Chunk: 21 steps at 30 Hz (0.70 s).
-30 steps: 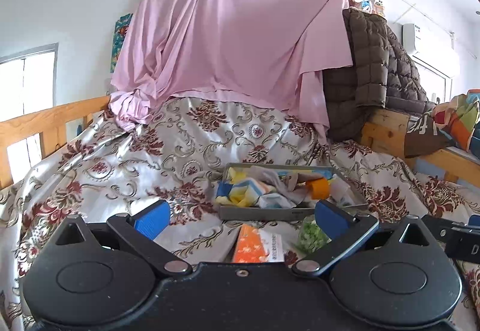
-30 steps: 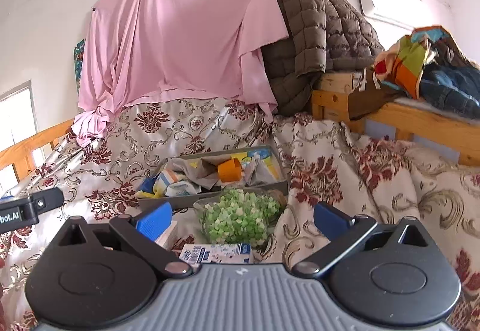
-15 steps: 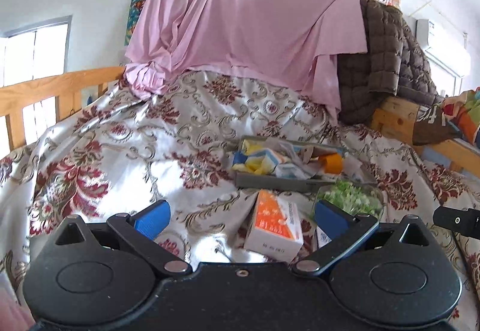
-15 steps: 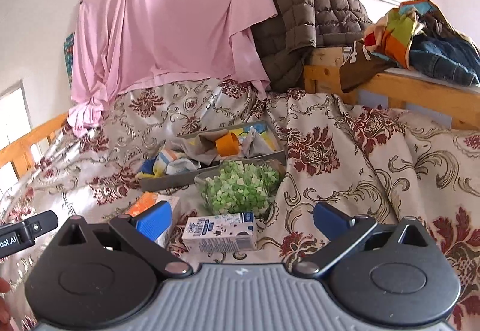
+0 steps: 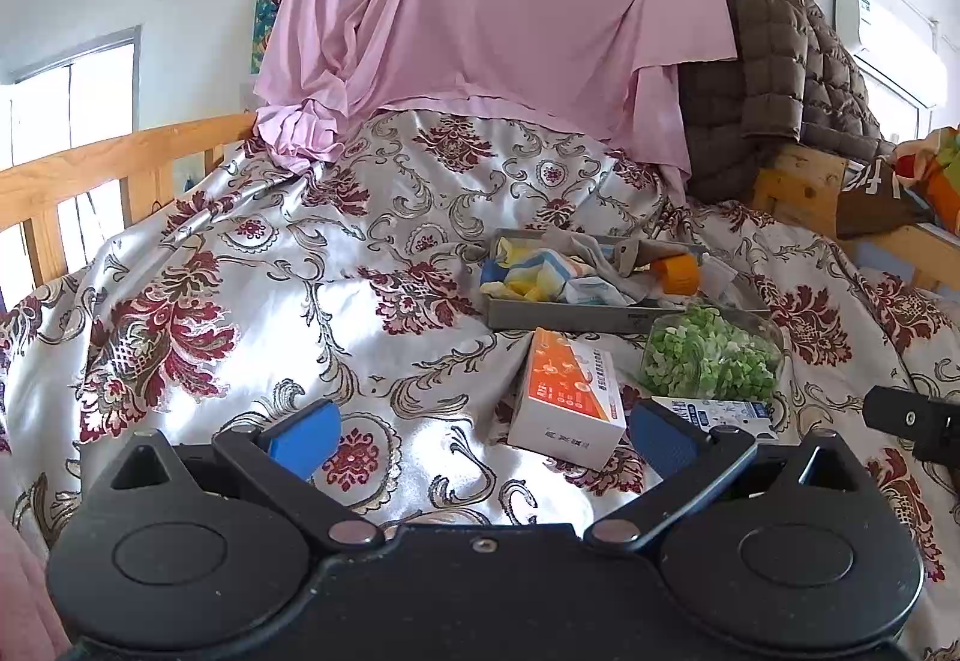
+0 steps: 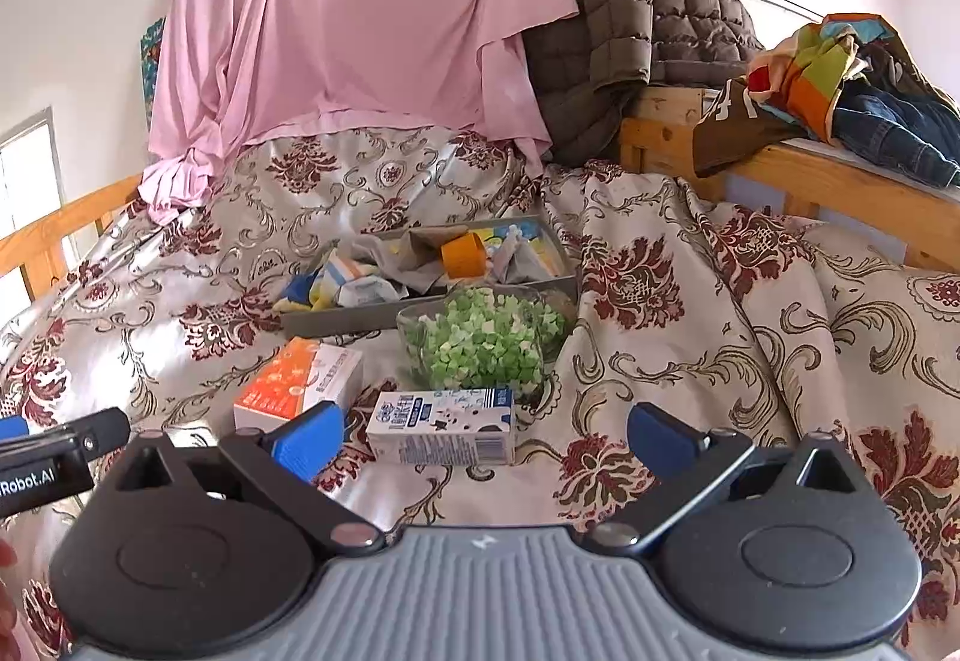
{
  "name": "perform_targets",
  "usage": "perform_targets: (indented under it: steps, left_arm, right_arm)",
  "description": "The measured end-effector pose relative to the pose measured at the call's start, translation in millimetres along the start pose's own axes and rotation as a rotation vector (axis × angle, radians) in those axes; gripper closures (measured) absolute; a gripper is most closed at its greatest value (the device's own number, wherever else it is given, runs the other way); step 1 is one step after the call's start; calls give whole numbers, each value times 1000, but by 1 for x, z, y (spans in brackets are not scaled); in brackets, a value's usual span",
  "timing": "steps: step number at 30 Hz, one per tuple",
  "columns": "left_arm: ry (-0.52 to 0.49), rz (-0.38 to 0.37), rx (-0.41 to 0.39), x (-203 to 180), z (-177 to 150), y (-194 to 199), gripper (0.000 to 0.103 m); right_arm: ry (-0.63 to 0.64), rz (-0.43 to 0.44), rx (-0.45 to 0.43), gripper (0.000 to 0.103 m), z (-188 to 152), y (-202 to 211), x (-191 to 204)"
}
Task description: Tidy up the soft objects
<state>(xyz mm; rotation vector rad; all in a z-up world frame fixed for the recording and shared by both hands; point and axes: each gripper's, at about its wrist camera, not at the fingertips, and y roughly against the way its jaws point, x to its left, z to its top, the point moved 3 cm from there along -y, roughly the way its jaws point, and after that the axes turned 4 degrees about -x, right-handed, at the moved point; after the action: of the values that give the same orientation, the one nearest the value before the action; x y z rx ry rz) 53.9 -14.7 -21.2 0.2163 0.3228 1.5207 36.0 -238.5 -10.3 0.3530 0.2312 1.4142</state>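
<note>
Right wrist view shows the right gripper (image 6: 483, 436) with its jaws wide open and nothing between them, held over the bed just in front of a small milk carton (image 6: 442, 426). The left gripper (image 5: 480, 436) is wide open too and holds nothing; an orange and white box (image 5: 567, 398) lies just ahead of it. The soft things, some socks and cloths (image 6: 384, 271), sit in a heap in a flat grey tray (image 6: 360, 316) farther back on the bed, with an orange cup (image 6: 463, 254) on top of them. Between the grippers and the tray stands a clear bowl of little green bits (image 6: 483, 340), touching the tray's front wall. That bowl is the big worry: a gripper reaching over for the socks could bump it and the green bits would spill all over the bed. The shiny flowered bedspread (image 5: 270, 301) is lumpy and looks slippery, so the tray, the bowl and the boxes could slide or tip if the cloth gets pushed or pulled. A sock may also drag the cup or another sock out with it, since they are all tangled up. Around the bed there is a wooden rail (image 5: 108, 169), a pink sheet (image 5: 498, 1) hanging on the wall, a brown puffy coat (image 6: 636, 19) and a pile of clothes (image 6: 852, 79) on a wooden ledge.
</note>
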Motion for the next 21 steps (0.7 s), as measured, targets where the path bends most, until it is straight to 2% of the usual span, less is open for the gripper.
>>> perform_targets:
  steps: [8, 14, 21]
  left_arm:
    - [-35, 10, -6, -5, -1, 1, 1]
    - [-42, 16, 20, -7, -3, -6, 1]
    - [10, 49, 26, -2, -4, -15, 1]
  right_arm:
    - [22, 3, 30, 0, -3, -6, 3]
    - [15, -3, 63, 0, -7, -18, 4]
    - [-29, -18, 72, 0, -11, -31, 0]
